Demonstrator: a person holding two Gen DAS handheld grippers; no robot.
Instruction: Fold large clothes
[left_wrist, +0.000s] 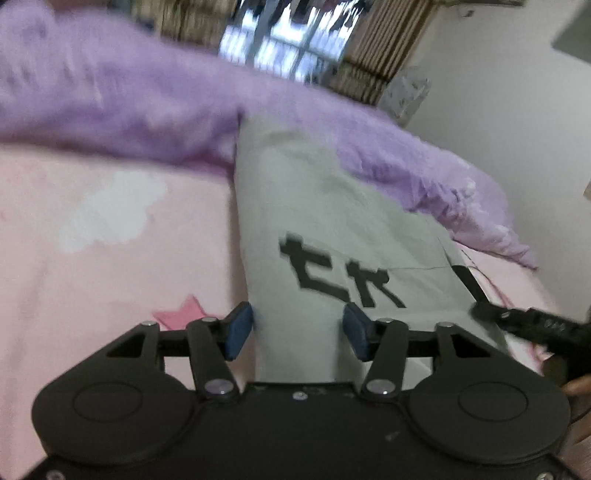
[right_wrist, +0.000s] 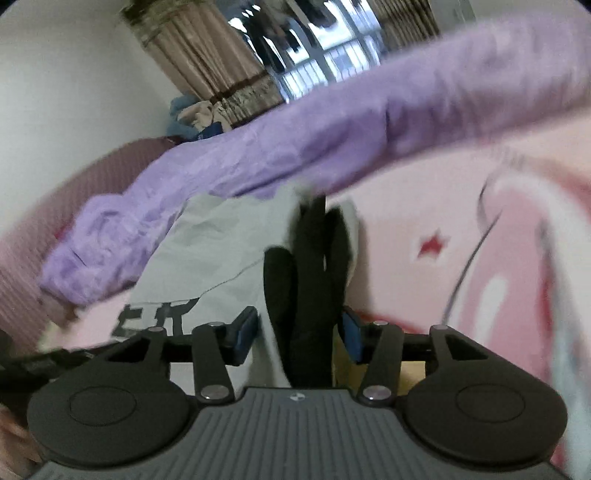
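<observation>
Grey printed shirt (left_wrist: 325, 221) mid-frame, half under purple blanket (left_wrist: 110, 96). Left gripper (left_wrist: 299, 328) and right gripper (right_wrist: 299, 332) both spread, pinching nothing. Could snag blanket, wreck fold.

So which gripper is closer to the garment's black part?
Right. The black part lies between the jaws of the right gripper; the left gripper sits aside, over plain grey cloth.

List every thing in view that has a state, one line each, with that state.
left gripper: open, pads apart over the grey garment, not pressing it.
right gripper: open, grey and black cloth between the pads, not pinched.
grey garment: lying on the bed, folded into a long strip, black print up.
purple blanket: bunched along the far side, overlapping the garment's far end.
curtains: drawn aside, window uncovered.
</observation>
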